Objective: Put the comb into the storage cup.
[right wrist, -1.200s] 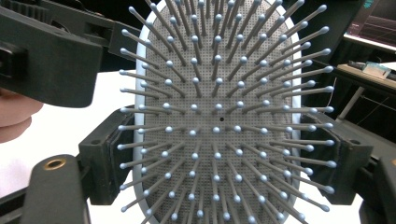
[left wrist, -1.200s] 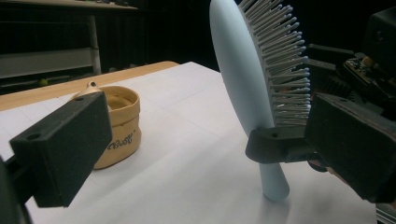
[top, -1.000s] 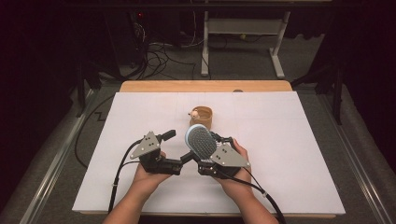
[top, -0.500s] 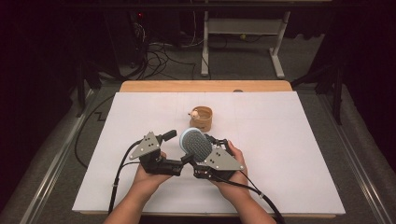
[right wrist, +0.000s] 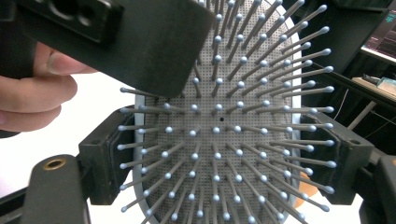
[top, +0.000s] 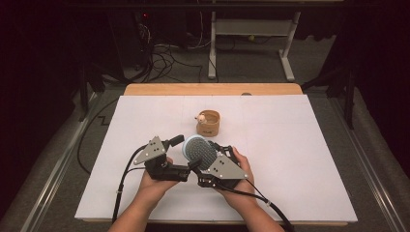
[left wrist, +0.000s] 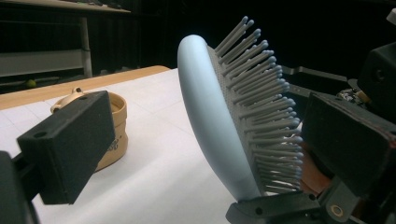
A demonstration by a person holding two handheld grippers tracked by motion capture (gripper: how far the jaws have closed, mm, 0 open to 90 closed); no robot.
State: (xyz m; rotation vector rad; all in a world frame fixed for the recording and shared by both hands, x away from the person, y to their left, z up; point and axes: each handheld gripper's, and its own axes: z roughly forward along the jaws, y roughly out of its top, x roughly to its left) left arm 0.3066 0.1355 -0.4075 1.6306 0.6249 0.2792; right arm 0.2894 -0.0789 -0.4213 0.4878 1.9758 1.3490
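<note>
The right gripper (right wrist: 226,158) has the pale blue oval hairbrush with grey ball-tipped bristles (top: 198,151) clamped across its head. One black pad sits on each side rim, and the jaws stand wide because the head is wide. The brush is lifted off the table near the front edge, between the two hands, with its bristles turned toward the right gripper's camera.

The left gripper (top: 184,153) is open. Its pads straddle the brush, one behind the smooth back and one over the bristle tips, and neither presses on it.

It looks like a handover or a second grip. To do it well, I'd seat the back pad flat on the smooth shell first, then close slowly so the bristles bend evenly rather than splay sideways. The right grip should hold until the left one is firm.

The small round tan wooden cup (top: 208,123) stands just beyond the brush, so any forward swing could tip it. The white sheet (top: 300,159) is bare to the right and left of the hands. The wooden table edge (top: 212,89) lies well beyond the cup.
</note>
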